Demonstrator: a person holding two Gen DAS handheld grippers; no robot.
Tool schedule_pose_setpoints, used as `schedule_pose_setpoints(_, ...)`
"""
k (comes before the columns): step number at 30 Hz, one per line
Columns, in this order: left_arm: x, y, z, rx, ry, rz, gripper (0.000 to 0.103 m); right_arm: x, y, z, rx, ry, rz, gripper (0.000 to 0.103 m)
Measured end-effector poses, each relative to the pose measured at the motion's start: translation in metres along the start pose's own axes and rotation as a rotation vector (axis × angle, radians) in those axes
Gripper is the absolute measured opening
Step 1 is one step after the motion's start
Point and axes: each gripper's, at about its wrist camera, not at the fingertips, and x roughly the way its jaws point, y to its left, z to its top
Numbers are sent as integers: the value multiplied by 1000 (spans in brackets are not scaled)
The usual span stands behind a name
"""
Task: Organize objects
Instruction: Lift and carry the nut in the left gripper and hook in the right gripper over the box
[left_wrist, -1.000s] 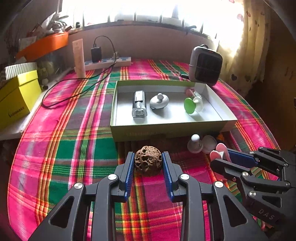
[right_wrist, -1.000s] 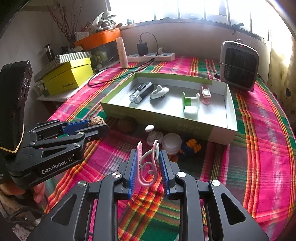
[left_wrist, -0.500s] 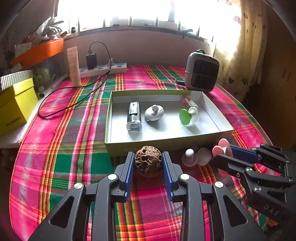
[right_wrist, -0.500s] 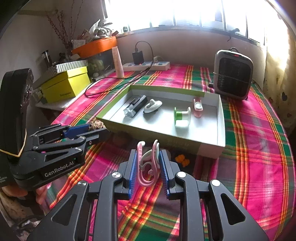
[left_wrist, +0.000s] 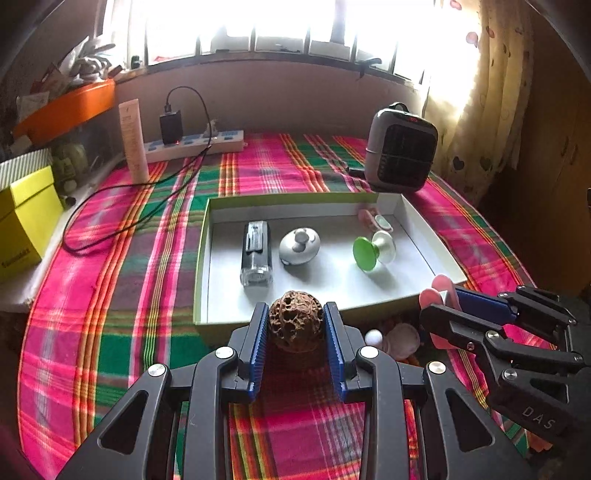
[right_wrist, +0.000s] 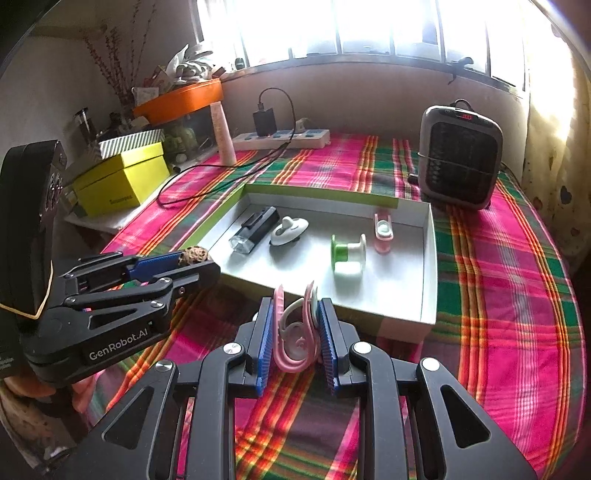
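The left gripper is clamped on a brown, pitted walnut, its blue pads pressed to both sides, and it hangs level right at the near wall of the shallow tray, with the nut just over that rim. The right gripper sits on the left one's right, also near the tray's front wall, pinching a pink and white clip held upright between its pads. Compared with a second ago, both grippers have come forward toward the tray: the walnut then stood well short of the front wall over the plaid cloth, and now it overlaps the rim; the tray looms larger in both views. The small white and pink pieces that lay open in front of the tray are now half hidden below and between the two grippers. Inside the tray, a clear and black case lies at the left, a white oval piece beside it, a green and white spool further right, and a pink item near the far right corner. The tray's near strip, in front of the case and spool, is bare white floor. A grey heater stands just behind the tray's far right corner.
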Motion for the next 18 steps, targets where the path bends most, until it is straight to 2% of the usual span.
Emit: schedule_pose_setpoints(18,32,-3,25,-4,24,-20,28,23,-32,34,38,0,-50,25)
